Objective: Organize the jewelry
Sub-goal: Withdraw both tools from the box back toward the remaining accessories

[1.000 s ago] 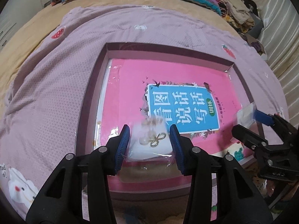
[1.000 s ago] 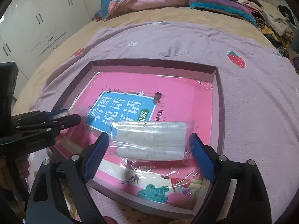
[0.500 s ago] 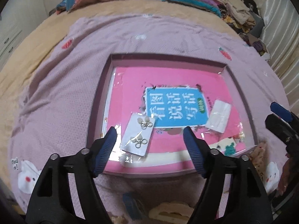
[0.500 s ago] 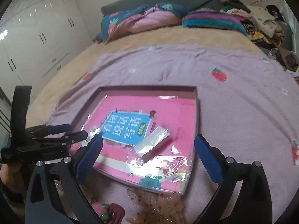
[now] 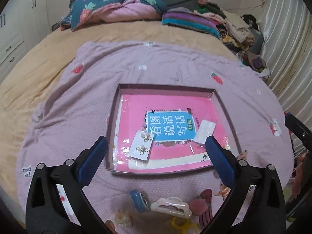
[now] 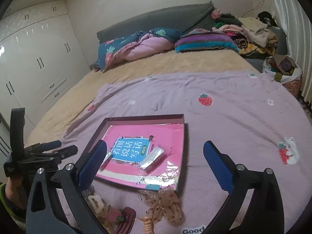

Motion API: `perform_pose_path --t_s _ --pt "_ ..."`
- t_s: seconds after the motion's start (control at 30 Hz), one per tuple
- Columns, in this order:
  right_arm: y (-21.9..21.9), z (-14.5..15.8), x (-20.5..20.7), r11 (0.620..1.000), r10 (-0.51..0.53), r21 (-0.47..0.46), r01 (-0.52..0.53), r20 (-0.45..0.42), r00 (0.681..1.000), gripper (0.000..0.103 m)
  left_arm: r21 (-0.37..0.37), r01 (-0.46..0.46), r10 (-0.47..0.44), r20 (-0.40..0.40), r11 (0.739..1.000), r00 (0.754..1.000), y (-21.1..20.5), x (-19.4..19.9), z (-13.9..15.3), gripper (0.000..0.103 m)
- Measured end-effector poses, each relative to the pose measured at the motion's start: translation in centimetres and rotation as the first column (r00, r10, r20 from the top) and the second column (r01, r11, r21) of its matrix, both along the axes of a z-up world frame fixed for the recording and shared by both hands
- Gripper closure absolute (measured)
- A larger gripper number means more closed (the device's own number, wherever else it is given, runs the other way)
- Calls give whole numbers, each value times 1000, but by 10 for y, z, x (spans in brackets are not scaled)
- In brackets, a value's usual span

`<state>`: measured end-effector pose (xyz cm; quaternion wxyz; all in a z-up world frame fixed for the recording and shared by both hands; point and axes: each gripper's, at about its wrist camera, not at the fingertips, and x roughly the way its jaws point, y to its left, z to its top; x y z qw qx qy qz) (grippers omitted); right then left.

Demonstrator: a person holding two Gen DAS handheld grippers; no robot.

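While both tools hang above the lilac strawberry-print blanket [image 5: 81, 105], nothing is caught in either one. Starting at the left, white wardrobe doors [image 6: 35, 64] line the wall, and the tan bedspread [image 6: 175, 62] runs back to a heap of quilts by the grey headboard [image 6: 156, 21].

Next comes the left gripper [image 5: 156, 154], its blue-padded jaws having just been opening and now spread wide, with only air between them; from the right wrist camera it shows side-on at the left edge [image 6: 58, 148], with a hand and green cuff below it. Beyond its fingers sits the shallow maroon box lid [image 5: 114, 124] on the blanket, a pink shrink-wrapped book [image 5: 169, 105] lying flat inside it. On the book's near-left corner rests the white earring card [image 5: 141, 145] with two pairs of gold and pearl earrings, free of the jaws. To its right, past the blue title panel, lies a small clear packet [image 5: 204, 131], tilted, also loose on the book.

The right gripper [image 6: 155, 164] likewise stands with its jaws fully apart, having just been opening, and holds nothing; the packet [image 6: 153, 157] lies on the book beyond its fingers.

Nearest the person, outside the lid, hair things are scattered on the blanket: a blue clip [image 5: 138, 199], a pale pink claw clip [image 5: 171, 206], a dark red claw clip [image 5: 204, 206] and a dotted peach scrunchie [image 6: 165, 204].

At far right, folded clothes [image 6: 251, 33] are piled beside a pale curtain [image 5: 288, 58].
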<state>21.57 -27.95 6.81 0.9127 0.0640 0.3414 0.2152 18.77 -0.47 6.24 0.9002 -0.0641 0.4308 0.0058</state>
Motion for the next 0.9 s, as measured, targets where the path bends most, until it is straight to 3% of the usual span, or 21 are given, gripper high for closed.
perform_pose_path --t_s 0.47,0.9 --pt "-8 16 -55 999 20 -31 -19 35 999 4 1 -30 30 103 1000 994 7 -53 34 10" --pt "-3 7 -101 997 62 -43 -61 35 997 4 -17 -8 10 124 1000 992 7 -97 21 10"
